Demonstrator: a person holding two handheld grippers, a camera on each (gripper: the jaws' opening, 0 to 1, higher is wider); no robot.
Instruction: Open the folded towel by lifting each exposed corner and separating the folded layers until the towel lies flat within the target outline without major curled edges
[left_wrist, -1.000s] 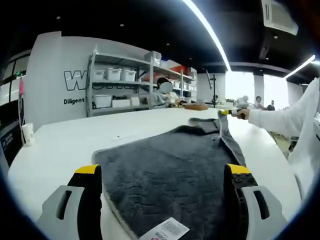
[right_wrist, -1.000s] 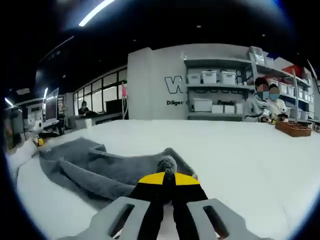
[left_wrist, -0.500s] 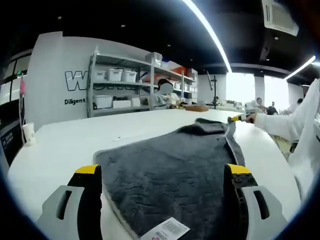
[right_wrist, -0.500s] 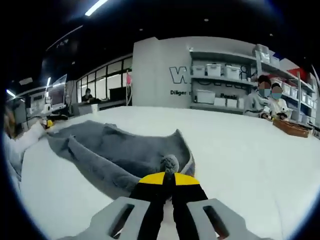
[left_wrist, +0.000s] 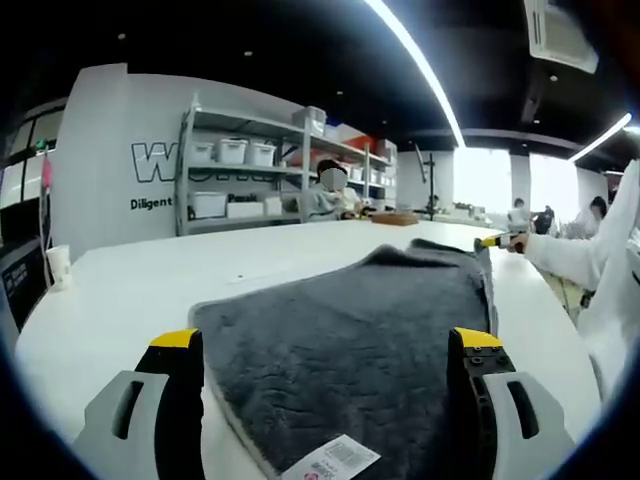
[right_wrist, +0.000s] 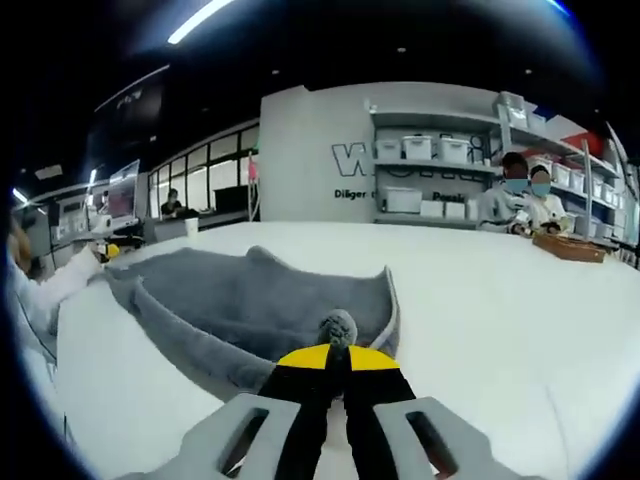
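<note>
Right tongs (right_wrist: 335, 352) pinch a towel (left_wrist: 350, 340) corner, lifted off the table (left_wrist: 130, 290), left tongs (left_wrist: 325, 350) gape wide over the towel's near edge by its label (left_wrist: 330, 460); towel looks soft, limp, light, so grip corners only.

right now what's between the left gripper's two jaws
In the left gripper view, the grey towel lies spread on the white table between the open left gripper, its label nearest.
</note>
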